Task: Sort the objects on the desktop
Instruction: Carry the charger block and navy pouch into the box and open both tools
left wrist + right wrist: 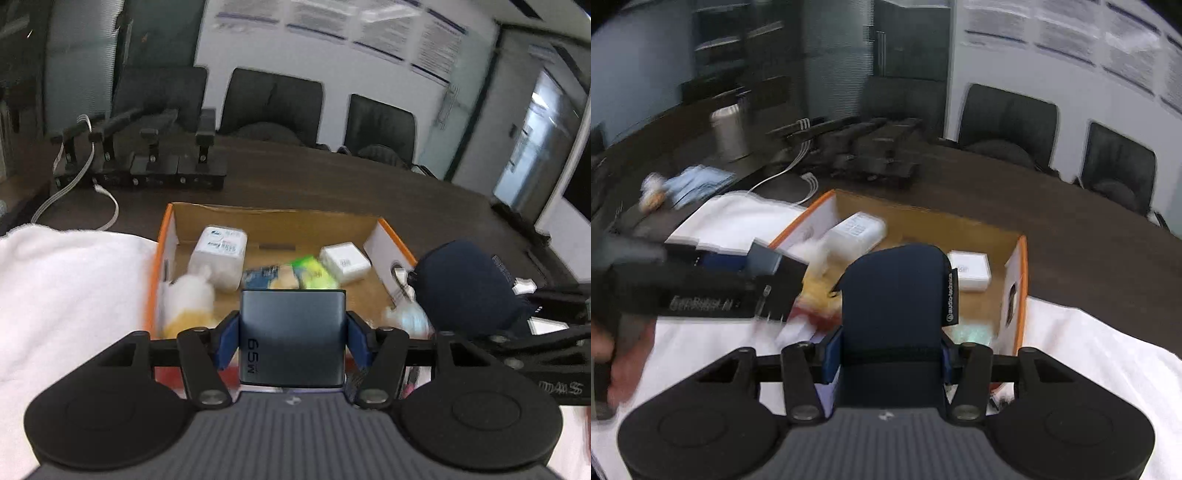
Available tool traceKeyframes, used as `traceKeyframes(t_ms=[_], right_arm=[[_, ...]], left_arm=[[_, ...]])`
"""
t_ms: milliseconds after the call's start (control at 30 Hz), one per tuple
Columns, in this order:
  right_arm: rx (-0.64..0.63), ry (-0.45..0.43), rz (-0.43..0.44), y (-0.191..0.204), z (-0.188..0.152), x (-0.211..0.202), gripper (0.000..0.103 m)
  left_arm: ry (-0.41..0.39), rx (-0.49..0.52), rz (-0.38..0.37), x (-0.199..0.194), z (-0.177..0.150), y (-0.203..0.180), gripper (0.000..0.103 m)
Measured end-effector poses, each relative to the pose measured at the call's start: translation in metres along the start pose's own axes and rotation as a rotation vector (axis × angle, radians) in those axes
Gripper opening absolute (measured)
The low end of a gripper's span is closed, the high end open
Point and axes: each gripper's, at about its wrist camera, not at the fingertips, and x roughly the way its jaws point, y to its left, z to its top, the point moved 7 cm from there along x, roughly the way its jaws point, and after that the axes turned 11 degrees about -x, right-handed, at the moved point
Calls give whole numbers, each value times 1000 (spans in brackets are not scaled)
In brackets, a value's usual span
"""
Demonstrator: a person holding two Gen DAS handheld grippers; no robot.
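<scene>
Left gripper (292,341): we see its blue pads clamped on the grey 65 W charger (292,332), centre frame, carried toward the box.
Right gripper (892,354): closed on the navy pouch (895,295), held upright, likewise bound for sorting.
Cardboard box (168,236): mid-frame on the white cloth (66,280); holds a white adapter (345,262) and blurred items, perhaps snack packets.
Pose: both grippers level, angled over the near rim.

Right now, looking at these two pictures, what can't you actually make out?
- Left wrist view: the yellow-green packet in the cardboard box is motion-blurred; its label is unreadable.
- Left wrist view: the 65W charger hides the box floor behind it.
- Right wrist view: the navy pouch covers the box's middle; the left gripper is smeared.
</scene>
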Motion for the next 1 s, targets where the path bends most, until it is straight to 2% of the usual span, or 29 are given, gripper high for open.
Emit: traceKeyframes(t_ms=[67,133,167,267,333,400,567,700,767,833,867,900,933,967,1000], right_arm=[[89,58,25,-20,14,35,48],[176,122,62,-36,22,66,48],[204,153,73,-43,25,82,48],[247,246,110,-52,30,120,48],[281,308,152,-51,22,145,49],[283,347,152,-49,15,165,49],[311,352,124,-44,2,190,51],[326,251,119,-58,2,187,54],[351,214,133,-66,0,178,59],[359,219,129,-72,-2,167,66],[351,229,119,-75,-3,161,67],[335,233,108,-75,-3,157,67],[314,232,96,-75,-2,152,65],[295,224,88,-75,-1,149,53],[274,215,92,-72,0,147,32]], left_arm=[[39,-35,-3,28,10,-4,60],[89,-38,52,58,18,0,60],[102,-58,57,71,23,4,60],[159,-100,80,99,31,22,60],[178,-92,85,106,30,33,60],[198,-81,98,114,30,41,60],[240,-96,110,136,23,48,60],[249,-90,114,147,26,41,61],[217,-105,122,148,31,41,62],[202,-140,119,145,35,44,69],[202,-148,115,142,36,43,77],[202,-137,120,140,36,42,79],[199,-120,127,138,37,40,79],[195,-109,135,135,37,39,80],[195,-101,140,132,37,37,81]])
